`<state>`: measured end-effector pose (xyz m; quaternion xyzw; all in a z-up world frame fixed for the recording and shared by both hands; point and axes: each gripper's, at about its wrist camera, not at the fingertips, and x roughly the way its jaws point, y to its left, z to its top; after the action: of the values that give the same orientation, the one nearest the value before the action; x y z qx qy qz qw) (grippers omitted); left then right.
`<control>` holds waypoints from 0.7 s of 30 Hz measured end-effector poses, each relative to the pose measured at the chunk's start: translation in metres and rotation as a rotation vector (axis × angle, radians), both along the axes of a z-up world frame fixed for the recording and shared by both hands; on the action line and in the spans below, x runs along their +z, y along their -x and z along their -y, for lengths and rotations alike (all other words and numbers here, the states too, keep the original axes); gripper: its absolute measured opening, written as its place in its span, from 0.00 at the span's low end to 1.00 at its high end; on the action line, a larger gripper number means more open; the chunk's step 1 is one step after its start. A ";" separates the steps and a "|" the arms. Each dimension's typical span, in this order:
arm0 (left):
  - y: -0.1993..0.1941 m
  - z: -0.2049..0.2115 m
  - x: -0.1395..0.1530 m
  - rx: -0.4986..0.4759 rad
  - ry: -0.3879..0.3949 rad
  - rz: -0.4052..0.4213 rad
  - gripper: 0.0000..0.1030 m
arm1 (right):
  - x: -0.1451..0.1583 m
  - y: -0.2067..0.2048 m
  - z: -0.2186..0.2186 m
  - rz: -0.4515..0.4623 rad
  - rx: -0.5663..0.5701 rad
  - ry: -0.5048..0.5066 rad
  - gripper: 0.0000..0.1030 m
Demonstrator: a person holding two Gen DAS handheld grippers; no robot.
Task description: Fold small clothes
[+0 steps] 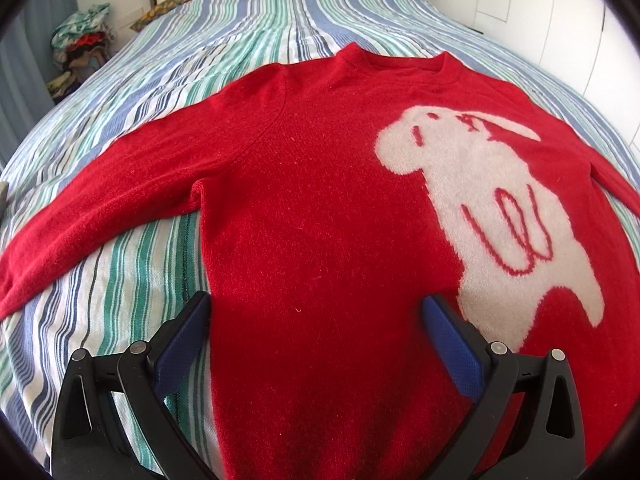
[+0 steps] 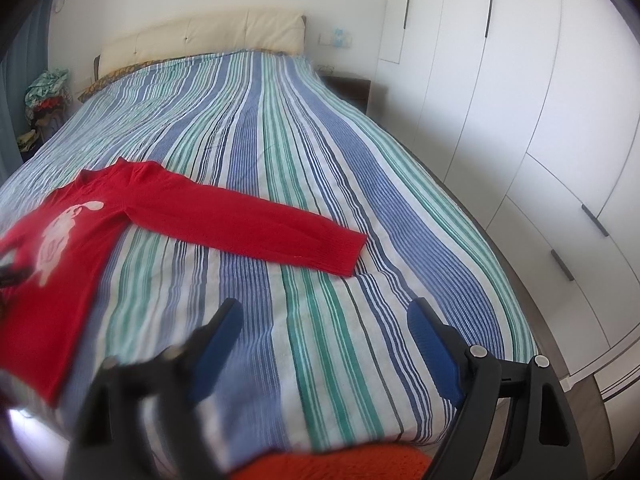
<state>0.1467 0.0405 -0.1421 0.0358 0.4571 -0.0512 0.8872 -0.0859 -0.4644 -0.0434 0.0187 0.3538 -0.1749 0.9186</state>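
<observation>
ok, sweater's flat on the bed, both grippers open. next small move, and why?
Probably bring the right gripper forward to the cuff of the right sleeve and close on it. The red sweater lies spread with both sleeves out, neither gripper holds anything, and that cuff sits just ahead of the open jaws.

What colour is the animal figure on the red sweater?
White with red outline details, on the sweater; the figure shows best in the left wrist view.

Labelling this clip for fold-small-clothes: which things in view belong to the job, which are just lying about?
In the job:
- red sweater with white rabbit, spread flat on the striped bed cover
- left hand-held gripper, open, over its lower body
- right hand-held gripper, open, over bare cover

Lying about:
- clothes pile beside the bed
- cream headboard
- white wardrobe
- dark nightstand
</observation>
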 end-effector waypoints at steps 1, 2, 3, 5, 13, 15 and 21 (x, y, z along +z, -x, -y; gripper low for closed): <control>0.000 0.000 0.000 0.000 0.000 0.000 1.00 | 0.000 0.000 0.000 0.001 -0.001 0.000 0.81; 0.000 0.000 0.000 0.000 0.000 0.000 1.00 | 0.000 0.000 0.000 0.003 -0.002 0.000 0.81; 0.000 0.000 0.000 0.000 0.000 0.000 1.00 | 0.000 0.001 0.000 0.003 -0.003 -0.001 0.81; 0.000 0.000 0.000 0.000 0.000 0.000 1.00 | 0.000 0.000 0.001 0.001 -0.003 -0.001 0.81; 0.000 -0.001 0.000 -0.001 0.004 -0.002 1.00 | 0.000 0.000 0.000 -0.001 -0.002 -0.001 0.81; 0.000 -0.001 0.000 -0.001 0.003 -0.002 1.00 | 0.000 0.000 0.000 -0.001 -0.001 -0.001 0.81; 0.000 -0.001 0.000 -0.001 0.003 -0.002 1.00 | 0.000 0.000 -0.001 -0.003 0.001 0.001 0.82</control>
<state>0.1467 0.0412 -0.1425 0.0345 0.4578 -0.0524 0.8869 -0.0862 -0.4636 -0.0438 0.0177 0.3553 -0.1748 0.9181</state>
